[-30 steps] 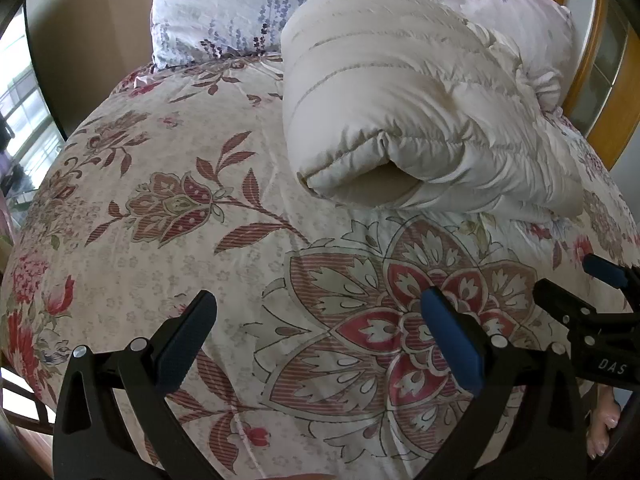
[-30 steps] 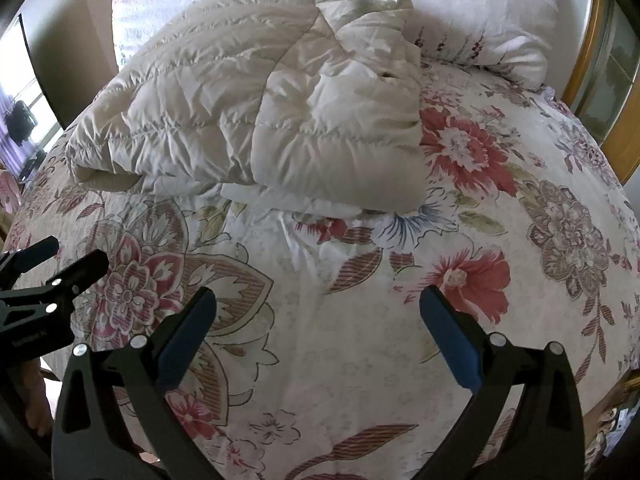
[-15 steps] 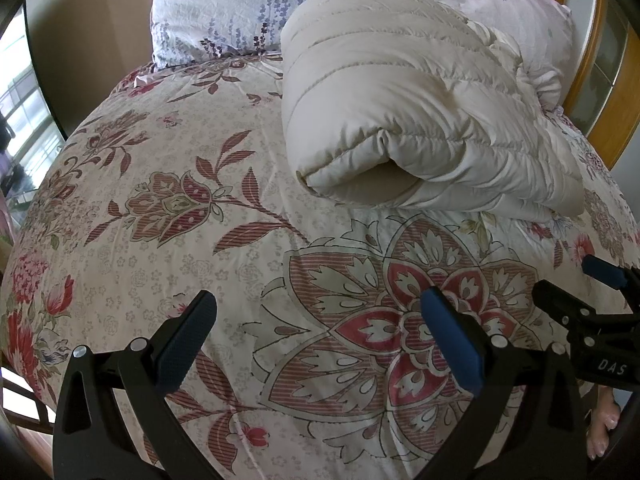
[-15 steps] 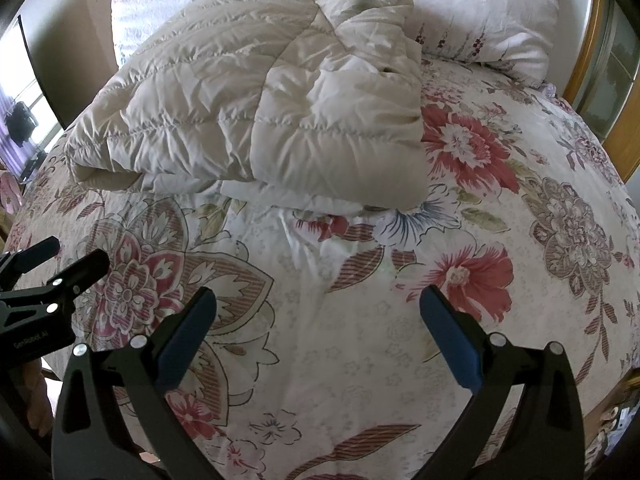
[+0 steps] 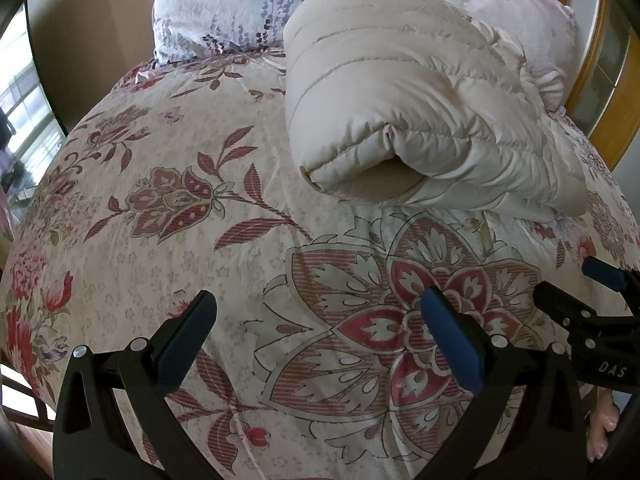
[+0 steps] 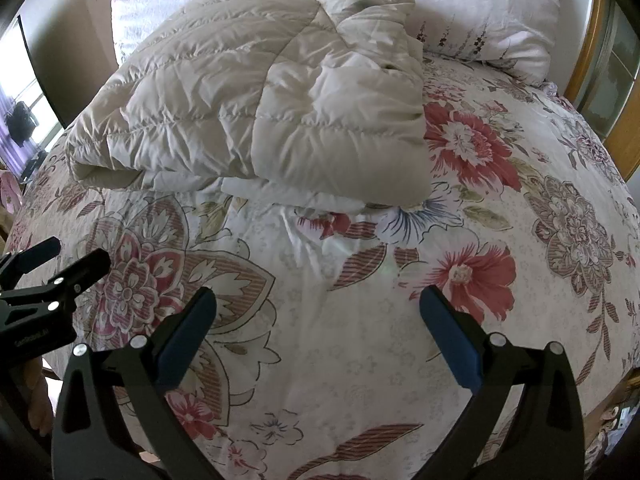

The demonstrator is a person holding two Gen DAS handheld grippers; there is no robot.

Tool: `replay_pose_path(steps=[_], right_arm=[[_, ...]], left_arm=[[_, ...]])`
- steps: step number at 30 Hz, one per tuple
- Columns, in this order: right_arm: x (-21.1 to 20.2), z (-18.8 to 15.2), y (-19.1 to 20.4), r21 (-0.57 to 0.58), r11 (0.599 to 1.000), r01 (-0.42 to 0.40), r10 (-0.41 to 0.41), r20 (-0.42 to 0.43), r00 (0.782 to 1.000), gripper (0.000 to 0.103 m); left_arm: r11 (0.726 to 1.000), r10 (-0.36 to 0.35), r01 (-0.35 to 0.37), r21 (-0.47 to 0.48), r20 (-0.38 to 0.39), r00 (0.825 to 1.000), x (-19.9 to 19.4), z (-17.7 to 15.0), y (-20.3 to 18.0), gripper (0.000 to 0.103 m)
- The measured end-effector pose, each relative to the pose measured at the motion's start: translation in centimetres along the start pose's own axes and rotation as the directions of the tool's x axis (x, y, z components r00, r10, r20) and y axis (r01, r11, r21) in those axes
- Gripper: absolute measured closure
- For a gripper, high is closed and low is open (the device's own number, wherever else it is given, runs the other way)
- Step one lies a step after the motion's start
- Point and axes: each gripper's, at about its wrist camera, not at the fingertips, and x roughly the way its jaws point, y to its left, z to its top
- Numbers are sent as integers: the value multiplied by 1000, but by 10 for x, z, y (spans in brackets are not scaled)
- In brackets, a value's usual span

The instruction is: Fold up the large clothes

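Observation:
A cream quilted puffer garment [image 5: 408, 120] lies folded in a thick bundle on the floral bedspread [image 5: 180, 208], toward the head of the bed. It also shows in the right wrist view [image 6: 272, 112], its folded edges facing me. My left gripper [image 5: 318, 332] is open and empty, held above the bedspread well short of the bundle. My right gripper [image 6: 318, 332] is open and empty, also short of it. Each gripper shows at the edge of the other's view: the right gripper [image 5: 600, 300], the left gripper [image 6: 44, 276].
Two floral pillows [image 5: 240, 12] [image 6: 480, 12] lie behind the bundle at the headboard. A wooden bed frame [image 5: 612, 92] runs along the right. A window [image 5: 20, 128] is at the left. The bed edge is just below both grippers.
Both views have risen and eased back very slightly. The bundle has not moved and both grippers stay open.

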Motion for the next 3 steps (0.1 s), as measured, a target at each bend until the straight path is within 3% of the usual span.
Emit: replay_pose_path(steps=[3], right_arm=[[0,1,-1,0,1000,0,0,1,1000,2]], left_arm=[[1000,0,0,1,0,1000,0,0,0,1]])
